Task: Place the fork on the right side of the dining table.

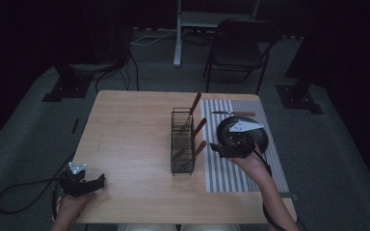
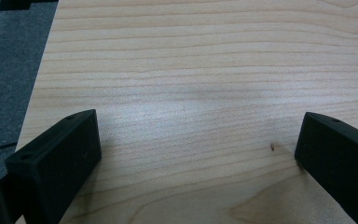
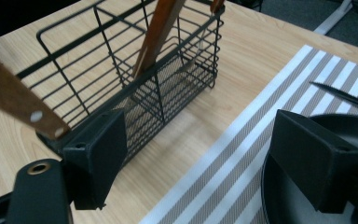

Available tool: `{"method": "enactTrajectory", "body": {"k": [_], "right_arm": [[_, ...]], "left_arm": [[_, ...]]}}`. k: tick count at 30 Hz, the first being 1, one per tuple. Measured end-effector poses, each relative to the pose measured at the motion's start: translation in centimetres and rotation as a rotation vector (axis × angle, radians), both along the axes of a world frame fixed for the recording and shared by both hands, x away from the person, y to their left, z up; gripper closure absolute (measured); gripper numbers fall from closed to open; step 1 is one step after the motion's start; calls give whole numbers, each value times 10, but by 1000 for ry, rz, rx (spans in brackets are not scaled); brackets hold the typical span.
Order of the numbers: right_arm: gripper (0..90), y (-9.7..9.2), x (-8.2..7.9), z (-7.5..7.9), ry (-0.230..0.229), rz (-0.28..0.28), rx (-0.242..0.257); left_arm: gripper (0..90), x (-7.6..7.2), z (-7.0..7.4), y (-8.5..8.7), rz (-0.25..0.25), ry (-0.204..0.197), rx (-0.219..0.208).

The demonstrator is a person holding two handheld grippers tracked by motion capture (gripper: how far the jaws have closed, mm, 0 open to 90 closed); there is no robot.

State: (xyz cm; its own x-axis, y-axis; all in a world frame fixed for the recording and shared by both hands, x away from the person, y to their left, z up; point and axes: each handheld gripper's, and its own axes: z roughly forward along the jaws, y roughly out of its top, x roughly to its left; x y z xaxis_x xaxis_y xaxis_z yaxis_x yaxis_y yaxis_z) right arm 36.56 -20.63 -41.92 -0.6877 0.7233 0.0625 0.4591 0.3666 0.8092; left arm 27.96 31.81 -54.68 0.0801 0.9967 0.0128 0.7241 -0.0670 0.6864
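We have both sets of tongs spread and empty. Our left tongs (image 1: 99,181) idle at the near-left corner of the tabletop (image 1: 130,139). Our right tongs (image 1: 215,147) hover between the wire rack (image 1: 182,140) holding wooden-handled cutlery and the dark plate (image 1: 242,133) on the striped mat (image 1: 241,178); seemingly we next pick one. We see no readable writing.

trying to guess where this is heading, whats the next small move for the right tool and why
Probably reach on to the knife past the plate: the right tool hangs open and empty by the wire rack, which holds three wooden-handled utensils.
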Motion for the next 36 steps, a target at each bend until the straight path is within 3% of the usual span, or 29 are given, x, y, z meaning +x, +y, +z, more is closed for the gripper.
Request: {"method": "enactTrajectory", "body": {"k": [17,23,26,34,36], "right_arm": [[234,29,23,11,3,36,4],[336,35,30,15,9,37,-4],[342,36,31,15,12,38,-3],[427,39,34,19,14,71,21],[485,41,35,21,12,83,14]], "left_arm": [[7,-1,0,0,-6,2,-1],[7,-1,0,0,-6,2,-1],[7,-1,0,0,-6,1,-1],[7,-1,0,0,-6,2,-1],[6,-1,0,0,-6,2,-1]]}}
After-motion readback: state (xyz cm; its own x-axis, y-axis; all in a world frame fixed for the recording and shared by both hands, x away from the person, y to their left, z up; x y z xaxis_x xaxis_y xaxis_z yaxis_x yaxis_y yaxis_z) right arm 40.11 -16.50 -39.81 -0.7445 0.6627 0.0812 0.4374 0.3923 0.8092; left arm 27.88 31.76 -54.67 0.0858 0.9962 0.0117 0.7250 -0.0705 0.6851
